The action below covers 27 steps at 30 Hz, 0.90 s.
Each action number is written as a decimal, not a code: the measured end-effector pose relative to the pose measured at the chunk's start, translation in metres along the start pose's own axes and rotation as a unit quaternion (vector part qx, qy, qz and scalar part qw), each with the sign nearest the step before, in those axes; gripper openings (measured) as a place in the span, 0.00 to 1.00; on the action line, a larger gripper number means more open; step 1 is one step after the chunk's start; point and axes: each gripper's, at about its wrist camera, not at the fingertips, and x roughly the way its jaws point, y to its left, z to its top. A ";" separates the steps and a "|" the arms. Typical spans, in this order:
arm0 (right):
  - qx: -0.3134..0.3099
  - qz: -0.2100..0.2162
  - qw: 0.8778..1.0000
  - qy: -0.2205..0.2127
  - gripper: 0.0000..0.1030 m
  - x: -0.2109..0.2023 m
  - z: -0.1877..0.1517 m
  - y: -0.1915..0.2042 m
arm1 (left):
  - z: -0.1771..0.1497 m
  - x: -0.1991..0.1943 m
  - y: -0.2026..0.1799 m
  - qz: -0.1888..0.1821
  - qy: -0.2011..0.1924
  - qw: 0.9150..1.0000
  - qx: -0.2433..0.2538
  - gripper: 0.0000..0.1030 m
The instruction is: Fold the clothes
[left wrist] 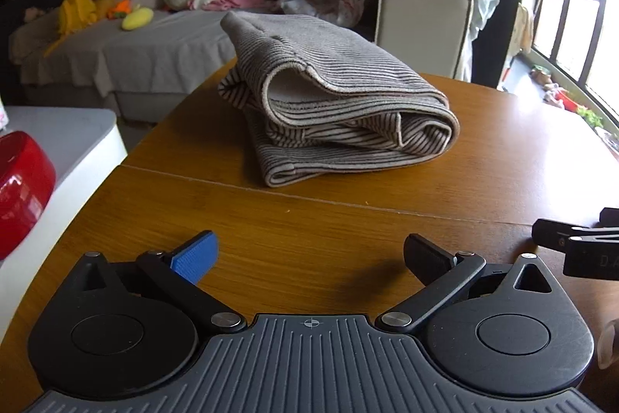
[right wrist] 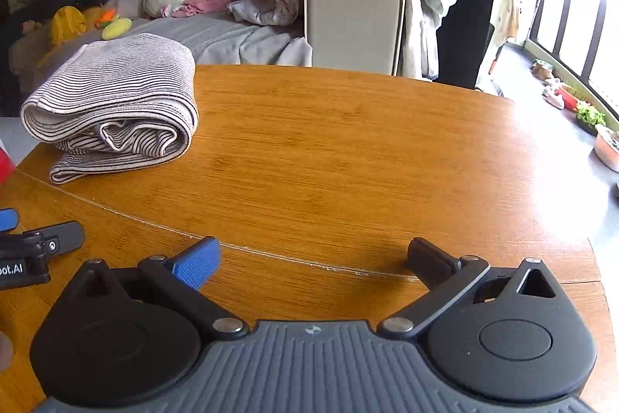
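A soft, ribbed grey-and-cream striped knit cloth garment (left wrist: 332,95) lies mid-frame on the glossy, smooth honey-brown wooden surface (left wrist: 348,235); a shiny red plastic bowl (left wrist: 19,188) sits at left.

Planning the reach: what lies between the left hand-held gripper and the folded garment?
Only bare table, crossed by its seam, lies between the left hand-held gripper and the garment, as the left wrist view shows.

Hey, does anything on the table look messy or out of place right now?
Mostly tidy. The striped garment lies folded on the wooden table, but its layers are loose: the top flap gapes and the bottom layer sticks out toward the camera. Both claws, left claw and right claw, are open and apart from it.
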 end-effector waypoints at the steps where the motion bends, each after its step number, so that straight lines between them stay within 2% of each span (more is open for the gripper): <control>1: -0.002 0.002 1.000 -0.001 1.00 0.000 0.000 0.000 | 0.002 0.001 0.001 0.004 -0.002 1.000 -0.008 1.00; 3: -0.004 0.005 1.000 -0.001 1.00 0.001 0.000 -0.001 | 0.004 0.002 0.003 0.011 -0.006 1.000 -0.023 1.00; 7: -0.009 0.010 1.000 -0.003 1.00 0.004 0.002 0.001 | 0.005 0.004 -0.003 0.028 0.000 1.000 -0.006 1.00; 27: -0.021 0.024 0.999 -0.005 1.00 0.013 0.007 0.005 | 0.004 0.005 -0.004 0.030 -0.001 1.000 -0.007 1.00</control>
